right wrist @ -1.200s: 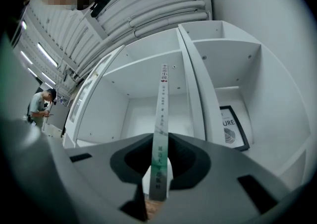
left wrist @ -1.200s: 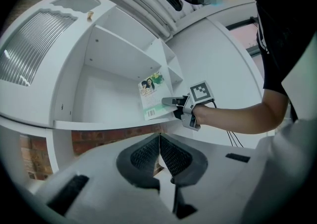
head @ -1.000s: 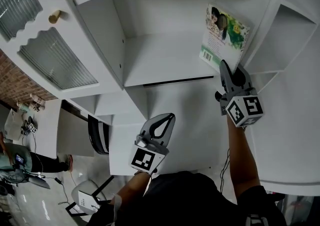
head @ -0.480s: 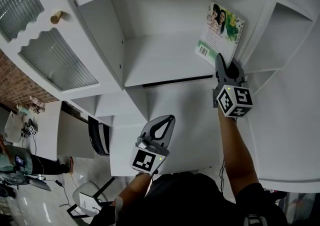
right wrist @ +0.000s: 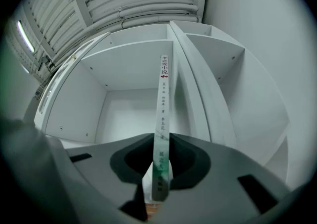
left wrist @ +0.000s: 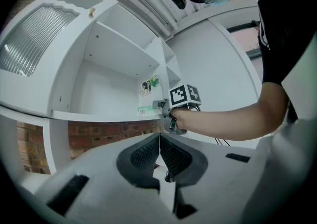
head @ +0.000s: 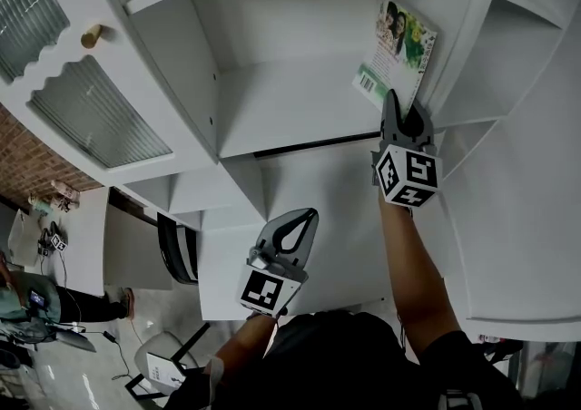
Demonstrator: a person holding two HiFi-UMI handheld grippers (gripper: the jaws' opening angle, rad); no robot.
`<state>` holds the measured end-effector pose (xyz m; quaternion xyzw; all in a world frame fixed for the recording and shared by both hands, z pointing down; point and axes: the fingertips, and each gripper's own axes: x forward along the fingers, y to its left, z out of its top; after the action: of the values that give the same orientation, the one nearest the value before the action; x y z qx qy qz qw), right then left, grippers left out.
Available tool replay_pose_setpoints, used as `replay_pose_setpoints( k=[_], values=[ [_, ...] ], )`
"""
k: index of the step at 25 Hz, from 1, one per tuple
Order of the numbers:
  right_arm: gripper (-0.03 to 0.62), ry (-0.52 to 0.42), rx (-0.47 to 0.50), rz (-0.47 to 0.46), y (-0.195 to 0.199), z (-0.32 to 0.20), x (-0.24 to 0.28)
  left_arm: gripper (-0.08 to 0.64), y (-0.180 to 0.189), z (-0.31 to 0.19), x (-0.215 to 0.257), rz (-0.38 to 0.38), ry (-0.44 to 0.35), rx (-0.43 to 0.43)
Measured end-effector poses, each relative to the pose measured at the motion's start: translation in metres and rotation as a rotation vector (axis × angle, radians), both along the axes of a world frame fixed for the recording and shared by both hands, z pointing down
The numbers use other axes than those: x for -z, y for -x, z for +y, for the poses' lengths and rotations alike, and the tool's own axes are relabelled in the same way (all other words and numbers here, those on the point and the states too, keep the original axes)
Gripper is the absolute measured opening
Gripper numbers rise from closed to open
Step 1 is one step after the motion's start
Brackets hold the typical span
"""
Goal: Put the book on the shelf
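Observation:
A thin book [head: 396, 51] with a green and white cover stands nearly upright at the right end of the white shelf board [head: 290, 109], close to the right side panel. My right gripper [head: 402, 121] is shut on the book's lower edge. In the right gripper view the book's spine [right wrist: 162, 119] rises straight up between the jaws, in front of the open shelf bay. In the left gripper view the book [left wrist: 148, 92] and the right gripper [left wrist: 163, 109] show ahead. My left gripper [head: 292, 229] hangs lower, in front of the shelf unit, shut with nothing in it [left wrist: 159, 152].
A white upright panel [head: 458, 36] bounds the bay on the right, with further shelves [head: 522, 54] beyond it. Left of the bay is a cupboard door with ribbed glass [head: 95, 118] and a wooden knob [head: 91, 34]. Far below, a chair [head: 159, 358] stands on the floor.
My right gripper has carried the book up and left into the shelf bay and tipped it more upright. My left gripper has stayed where it was.

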<state>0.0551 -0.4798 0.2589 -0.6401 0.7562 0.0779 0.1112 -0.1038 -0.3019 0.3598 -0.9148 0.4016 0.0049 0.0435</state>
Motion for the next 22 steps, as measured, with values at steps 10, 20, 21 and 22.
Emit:
replay_pose_setpoints(
  k=[10, 20, 21, 22],
  values=[
    [0.082, 0.061, 0.009, 0.028, 0.003, 0.002, -0.010, 0.018, 0.003, 0.005, -0.003, 0.000, 0.007, 0.011],
    [0.153, 0.103, 0.091, 0.030, 0.003, 0.021, -0.028, 0.018, -0.003, 0.011, -0.007, -0.009, -0.004, 0.008],
    [0.153, 0.107, 0.098, 0.033, 0.003, 0.024, -0.030, 0.018, -0.005, 0.012, -0.006, -0.007, -0.001, 0.008],
    [0.153, 0.109, 0.105, 0.036, 0.002, 0.027, -0.032, 0.018, -0.007, 0.013, -0.005, -0.003, 0.005, 0.008]
  ],
)
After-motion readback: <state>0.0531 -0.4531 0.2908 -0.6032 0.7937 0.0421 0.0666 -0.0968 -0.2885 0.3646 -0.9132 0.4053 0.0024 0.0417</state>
